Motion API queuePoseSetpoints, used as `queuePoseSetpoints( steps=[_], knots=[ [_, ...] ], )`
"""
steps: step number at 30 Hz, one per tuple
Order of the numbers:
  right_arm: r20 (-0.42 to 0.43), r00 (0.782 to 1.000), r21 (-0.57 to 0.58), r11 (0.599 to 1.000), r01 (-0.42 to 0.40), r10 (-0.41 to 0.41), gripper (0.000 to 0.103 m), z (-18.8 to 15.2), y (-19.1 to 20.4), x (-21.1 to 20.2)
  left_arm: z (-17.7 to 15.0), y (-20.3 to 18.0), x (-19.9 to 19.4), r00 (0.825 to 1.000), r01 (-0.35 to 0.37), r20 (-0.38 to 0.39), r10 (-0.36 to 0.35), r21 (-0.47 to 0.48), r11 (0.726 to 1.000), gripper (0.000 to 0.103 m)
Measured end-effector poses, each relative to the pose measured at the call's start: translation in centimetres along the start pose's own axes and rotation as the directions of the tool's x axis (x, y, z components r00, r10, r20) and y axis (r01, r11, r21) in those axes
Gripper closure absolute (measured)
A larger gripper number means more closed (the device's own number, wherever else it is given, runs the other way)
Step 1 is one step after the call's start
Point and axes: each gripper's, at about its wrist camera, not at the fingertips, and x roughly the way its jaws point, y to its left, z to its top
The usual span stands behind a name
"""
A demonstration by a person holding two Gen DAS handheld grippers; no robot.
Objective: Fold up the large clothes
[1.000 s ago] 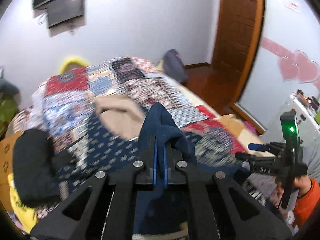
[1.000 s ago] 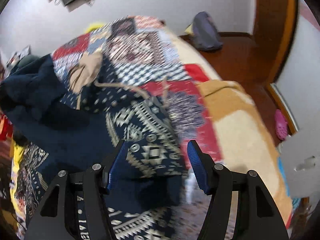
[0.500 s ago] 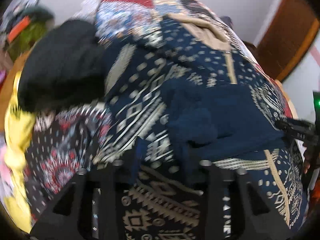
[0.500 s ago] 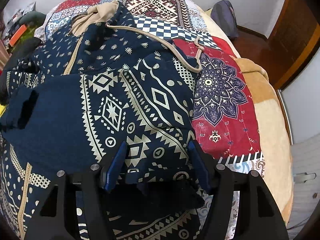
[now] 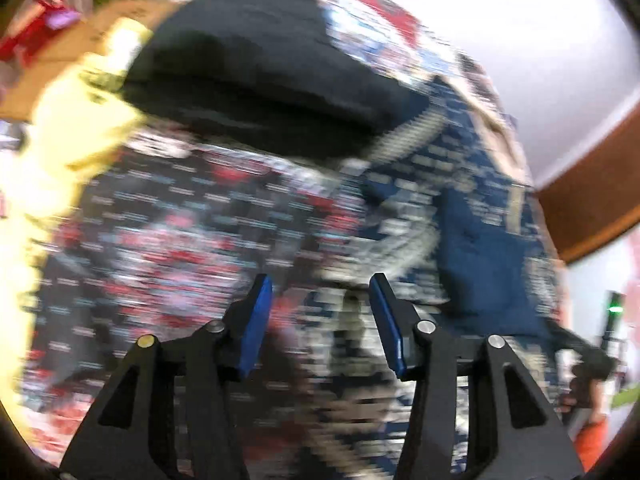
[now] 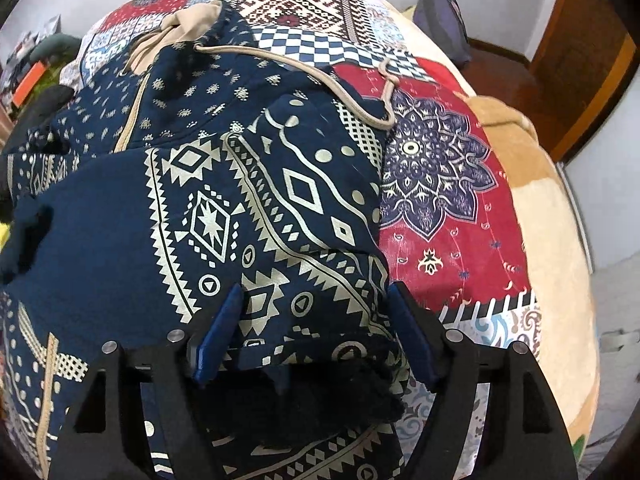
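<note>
Navy fleece printed with cream geometric bands makes up the large hooded top (image 6: pixel 224 216), which lies spread across the patchwork bedspread (image 6: pixel 444 216) on the bed, its beige-lined hood (image 6: pixel 188 26) at the far end and its beige drawstring (image 6: pixel 320 76) trailing onto a red panel. Both sleeves look already folded in over the body: the right one lies patterned side up beneath the right gripper (image 6: pixel 316 332), and a plain navy sleeve end (image 5: pixel 484 248) rests across the middle in the left wrist view.

The right gripper's jaws have just been opening. The sleeve cuff lies between the blue pads without being pinched, so that hand has let go. The left gripper (image 5: pixel 320 320) has also just been opening; its jaws stand partly apart with nothing between them, over the bedspread beside the garment's near left edge, though heavy blur hides detail there. A black bundle of cloth (image 5: pixel 260 80) sits on the bed beyond it.

By my reading, the sleeve fold is being finished and the lengthwise fold comes next. That calls for each gripper to reach the hem corner on its side, close on both fabric layers together, and carry the hem up toward the hood evenly, so the tucked sleeves do not slide out.
</note>
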Motion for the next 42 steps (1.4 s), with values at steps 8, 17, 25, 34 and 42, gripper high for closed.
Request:
queuePoseSetpoints(
  steps=[8, 17, 25, 34, 42],
  knots=[
    [0.03, 0.996, -0.045, 0.995, 0.086, -0.085, 0.032, 0.0, 1.5, -1.9, 0.0, -2.9, -3.3, 0.989, -0.136, 0.093, 0.116, 0.242, 0.961, 0.053],
    [0.101, 0.994, -0.098, 0.994, 0.054, -0.044, 0.032, -0.1, 3.5, -5.7, -2.8, -15.5, -1.5, 0.991, -0.111, 0.125, 0.037, 0.662, 0.741, 0.052],
    [0.049, 0.997, -0.142, 0.988, 0.068, -0.062, 0.032, -1.1, 3.7, -3.2, -3.4, -17.7, 5.0, 0.996, -0.068, 0.005, 0.092, 0.714, 0.697, 0.046],
    [0.058, 0.991, -0.219, 0.967, 0.128, -0.118, 0.031, -1.8, 4.9, -2.4, 1.4, -12.5, 3.6, 0.997, 0.071, -0.05, -0.056, 0.41, 0.909, 0.086],
    [0.058, 0.991, -0.217, 0.967, 0.134, -0.124, 0.031, -1.8, 5.0, -2.5, 1.9, -6.6, -0.9, 0.999, -0.005, 0.05, -0.01, 0.28, 0.96, 0.09]
  ],
)
